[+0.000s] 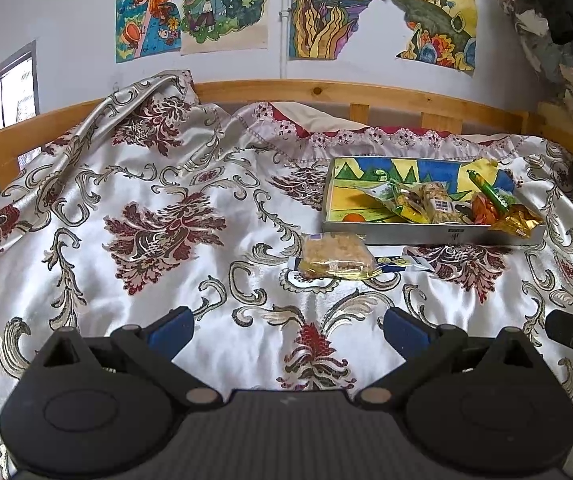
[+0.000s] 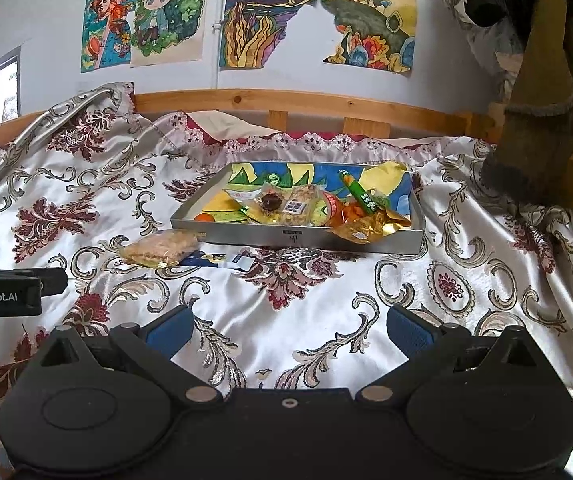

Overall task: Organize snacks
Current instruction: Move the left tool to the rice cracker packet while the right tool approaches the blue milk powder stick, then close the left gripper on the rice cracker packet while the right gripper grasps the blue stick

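Both tongs gaping wide, holding nothing
You're hovering left tongs point(image 1: 288, 326) and right tongs point(image 2: 290, 326) over the bed point(image 2: 326, 292); snack packet point(image 1: 336, 255) lying just outside the tray point(image 1: 406, 234).

Black hand-held gripper point(image 1: 288, 330), blue fingers point(image 1: 170, 330)

Setting: home bedroom. Evidence: wooden bed rail point(image 1: 326, 90) stood along a white wall; satin floral bedspread point(image 1: 190, 216) covered the bed; lace-trimmed pillow point(image 2: 222, 128) lay at the rail; hand-coloured drawings point(image 1: 222, 4) hung above; window point(image 1: 2, 92) was at left.
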{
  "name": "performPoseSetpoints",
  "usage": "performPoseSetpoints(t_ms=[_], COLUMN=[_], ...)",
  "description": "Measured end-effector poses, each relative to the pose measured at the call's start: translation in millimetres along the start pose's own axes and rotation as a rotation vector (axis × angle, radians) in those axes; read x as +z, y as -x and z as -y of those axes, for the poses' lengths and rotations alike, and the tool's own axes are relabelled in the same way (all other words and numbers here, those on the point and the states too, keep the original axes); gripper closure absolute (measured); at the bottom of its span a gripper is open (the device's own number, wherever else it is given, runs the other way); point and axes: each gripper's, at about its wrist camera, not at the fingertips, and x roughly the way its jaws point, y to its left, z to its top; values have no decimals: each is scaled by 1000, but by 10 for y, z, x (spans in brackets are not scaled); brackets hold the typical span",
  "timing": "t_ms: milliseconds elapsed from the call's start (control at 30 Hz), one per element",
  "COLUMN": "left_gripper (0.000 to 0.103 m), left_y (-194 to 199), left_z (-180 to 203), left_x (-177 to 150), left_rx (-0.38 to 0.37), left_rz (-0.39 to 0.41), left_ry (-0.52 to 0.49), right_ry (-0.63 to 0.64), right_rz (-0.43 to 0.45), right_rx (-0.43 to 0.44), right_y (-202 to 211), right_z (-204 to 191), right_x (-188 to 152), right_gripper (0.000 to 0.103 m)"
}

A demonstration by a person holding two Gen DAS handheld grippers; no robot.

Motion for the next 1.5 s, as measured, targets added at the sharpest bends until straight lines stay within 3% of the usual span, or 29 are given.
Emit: performPoseSetpoints(t_ms=[633,1100,1500], left_gripper=[0,0,0], left_y=[-388,-950,-1586], left_z=[-122,-33,0], left_x=[73,375,639], left_rx=[4,-70,-154], left_rz=[-37,-72,-104], left_ry=[31,23,12], right_ry=[-60,7,100], right_rz=[-11,-8,-46], right_rx=[29,66,148], right_y=[-285,-792,-1477], right_z=[13,25,-8], right_x=[-61,211,404], right_gripper=[1,1,1])
